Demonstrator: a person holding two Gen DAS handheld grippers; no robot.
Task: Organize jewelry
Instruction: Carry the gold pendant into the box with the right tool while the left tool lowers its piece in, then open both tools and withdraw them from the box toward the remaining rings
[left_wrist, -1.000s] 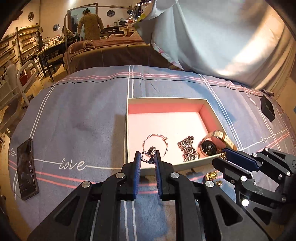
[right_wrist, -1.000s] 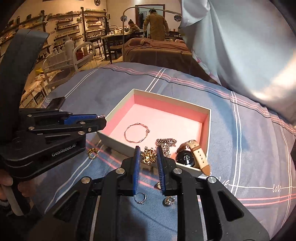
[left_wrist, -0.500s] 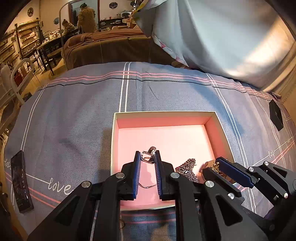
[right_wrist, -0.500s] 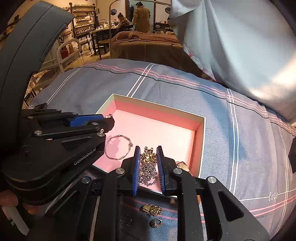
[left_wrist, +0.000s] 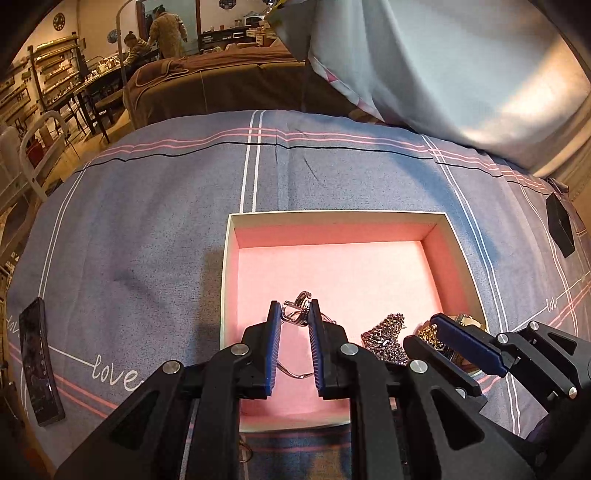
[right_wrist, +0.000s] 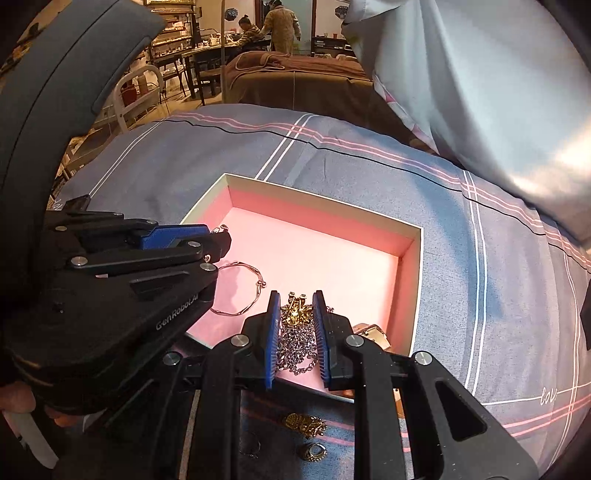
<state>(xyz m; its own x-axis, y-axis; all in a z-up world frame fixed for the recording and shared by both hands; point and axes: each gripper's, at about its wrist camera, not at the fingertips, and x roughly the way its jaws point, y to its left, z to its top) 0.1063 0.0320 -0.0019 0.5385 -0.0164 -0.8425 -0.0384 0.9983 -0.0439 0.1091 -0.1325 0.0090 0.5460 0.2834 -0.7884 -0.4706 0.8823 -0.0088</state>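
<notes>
**Both grippers over the pink-lined box, each pinching a piece of jewelry**

Left gripper: jaws nearly together, clamped on a silver ring at the very tips of the blue pads. The ring stands up between the pads and pokes slightly past them. The gripper hangs over the near-left part of the box, above a thin silver bangle that lies flat on the pink floor.

Right gripper: jaws also narrow, closed on a small gold piece at the fingertips. It hangs over the near-right part of the box, directly above a heap of silver chain on the pink lining. Whether the gold piece touches the chain cannot be told.

Box: shallow, cream rim, pink inside, open top, resting on the blue-grey bedspread near its front edge. In its near-right corner, partly hidden by the right gripper's fingers, lies a watch with a tan strap.

Loose on the bedspread, just outside the box's near edge: a gold brooch-like piece, a thin ring and another ring with a dark stone.

A dark phone lies at the bedspread's left edge; a small black box sits toward the right edge.
</notes>
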